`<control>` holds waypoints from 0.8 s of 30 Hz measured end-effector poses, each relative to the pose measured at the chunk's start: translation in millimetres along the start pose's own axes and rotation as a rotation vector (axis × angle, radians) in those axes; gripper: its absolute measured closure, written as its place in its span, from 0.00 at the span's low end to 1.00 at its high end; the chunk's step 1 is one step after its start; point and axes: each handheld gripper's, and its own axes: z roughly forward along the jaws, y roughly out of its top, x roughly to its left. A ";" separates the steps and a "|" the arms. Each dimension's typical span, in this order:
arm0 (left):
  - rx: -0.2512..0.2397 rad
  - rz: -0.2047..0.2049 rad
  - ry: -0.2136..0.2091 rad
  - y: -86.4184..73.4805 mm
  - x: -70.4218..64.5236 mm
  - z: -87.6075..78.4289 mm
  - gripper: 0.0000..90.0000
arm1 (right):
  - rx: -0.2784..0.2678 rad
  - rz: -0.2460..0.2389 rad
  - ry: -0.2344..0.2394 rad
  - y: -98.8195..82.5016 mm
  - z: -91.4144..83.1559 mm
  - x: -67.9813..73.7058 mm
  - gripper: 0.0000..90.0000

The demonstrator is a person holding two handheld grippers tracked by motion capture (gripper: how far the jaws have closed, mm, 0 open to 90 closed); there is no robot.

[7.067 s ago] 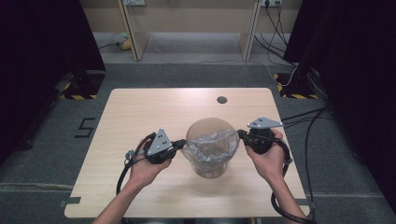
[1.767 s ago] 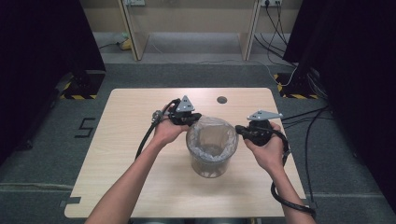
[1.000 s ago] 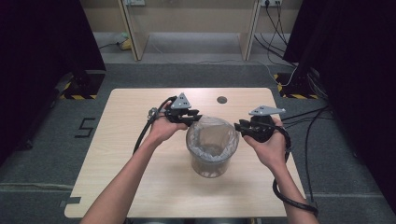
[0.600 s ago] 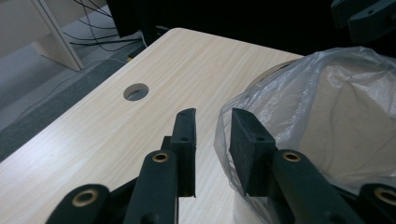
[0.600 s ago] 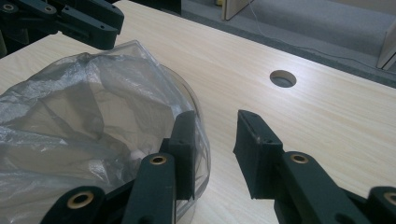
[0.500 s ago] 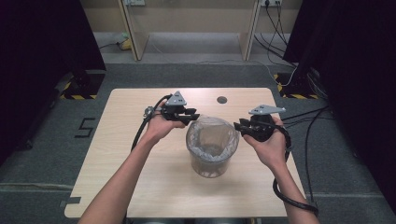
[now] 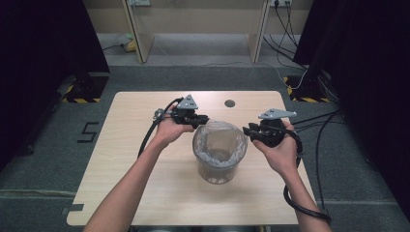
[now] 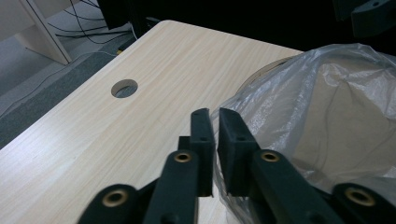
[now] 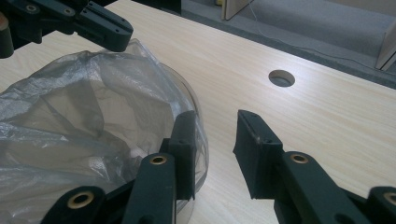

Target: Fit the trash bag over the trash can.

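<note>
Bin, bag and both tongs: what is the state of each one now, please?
Bin: upright on the table, lined with the bag.
Bag: open, its edge folded over the bin's rim.
Left tongs: just closed, shut on the bag's edge.
Right tongs: open, one jaw at the bin's rim, pressing on nothing.

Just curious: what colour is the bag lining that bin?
Clear, slightly greyish plastic bag, best seen in the right gripper view.
</note>
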 end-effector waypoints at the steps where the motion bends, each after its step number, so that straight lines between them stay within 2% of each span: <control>1: 0.000 0.000 0.000 0.0 0.0 0.0 0.98 | 0.000 0.001 0.001 0.0 -0.1 -0.2 0.76; 6: 0.013 -0.005 -0.008 1.5 0.9 3.8 1.00 | -0.001 0.003 0.001 -0.2 -0.7 -1.0 0.76; 13: 0.011 -0.004 0.007 2.1 2.0 5.9 1.00 | -0.001 0.006 0.001 -1.5 -1.5 -1.5 0.76; 20: 0.016 0.011 0.012 5.0 -0.1 11.7 1.00 | 0.001 0.005 0.009 -0.9 -0.6 -0.8 0.76; 24: 0.017 0.034 0.020 9.7 -2.3 14.6 1.00 | 0.004 0.004 0.014 0.0 1.0 -0.2 0.76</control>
